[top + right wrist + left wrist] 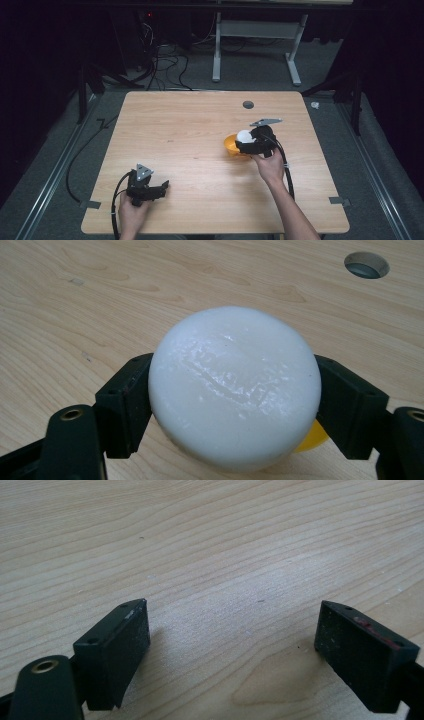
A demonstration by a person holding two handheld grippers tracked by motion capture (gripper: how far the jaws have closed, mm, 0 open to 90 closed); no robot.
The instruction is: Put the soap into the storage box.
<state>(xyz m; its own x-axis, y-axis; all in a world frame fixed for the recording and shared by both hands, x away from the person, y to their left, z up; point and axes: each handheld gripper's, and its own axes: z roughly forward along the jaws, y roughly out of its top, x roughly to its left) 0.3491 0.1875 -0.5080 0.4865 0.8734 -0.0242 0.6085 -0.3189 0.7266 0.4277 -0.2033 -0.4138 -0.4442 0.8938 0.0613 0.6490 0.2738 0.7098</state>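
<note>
White round puck: (235, 390) clamped in right gripper (243, 140), right of frame centre, over orange plastic bowl (230, 145)
Left gripper: (232, 645) jaws apart, nothing between, lower left, on light wooden table (190, 125)

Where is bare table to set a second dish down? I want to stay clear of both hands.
The table is bare across its middle and far left, between the left gripper and the orange bowl. It is crowded at right, where the right gripper holds a white puck over the bowl.
</note>
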